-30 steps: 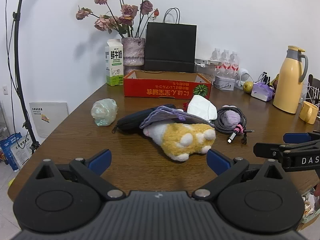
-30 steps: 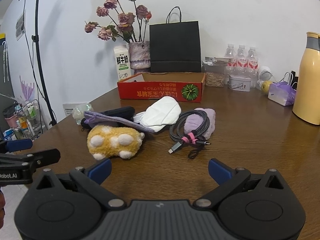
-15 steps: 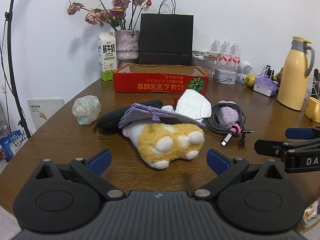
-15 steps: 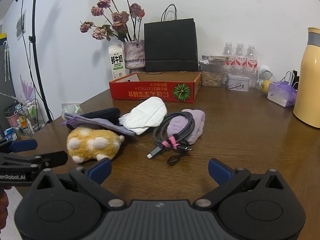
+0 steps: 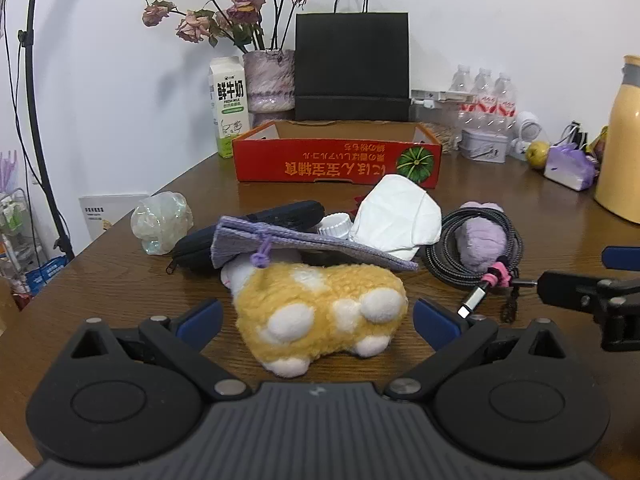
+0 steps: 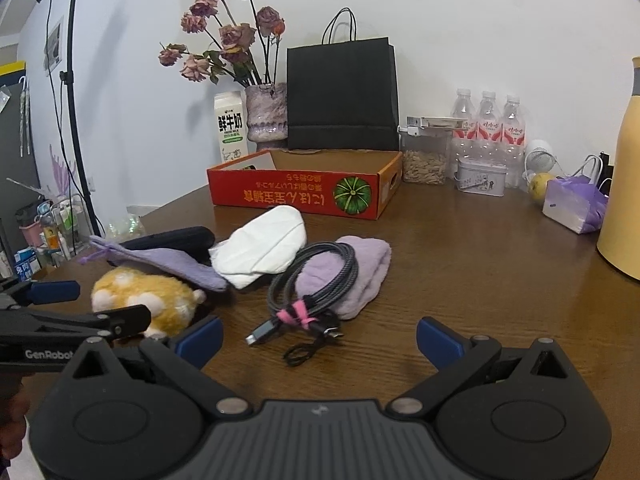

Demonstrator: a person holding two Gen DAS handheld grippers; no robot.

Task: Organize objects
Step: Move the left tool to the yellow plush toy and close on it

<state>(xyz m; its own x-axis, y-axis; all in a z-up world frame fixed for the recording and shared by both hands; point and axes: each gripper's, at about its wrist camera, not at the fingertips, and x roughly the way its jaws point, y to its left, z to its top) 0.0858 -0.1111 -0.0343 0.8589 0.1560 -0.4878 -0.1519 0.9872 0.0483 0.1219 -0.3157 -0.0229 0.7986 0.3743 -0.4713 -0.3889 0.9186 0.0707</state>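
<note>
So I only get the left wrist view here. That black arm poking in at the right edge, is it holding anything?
Observer: No. The right gripper is open with nothing between its fingers. The coiled cable lies on the table just ahead of it.
Operator: And the purple lump inside that cable?
Observer: In the right wrist view it is a long fuzzy purple cloth lying under the cable and sticking out past the coil.
Operator: Is anything behind the right corner of the red box?
Observer: A clear jar partly filled with pale seeds stands there, next to the water bottles.
</note>
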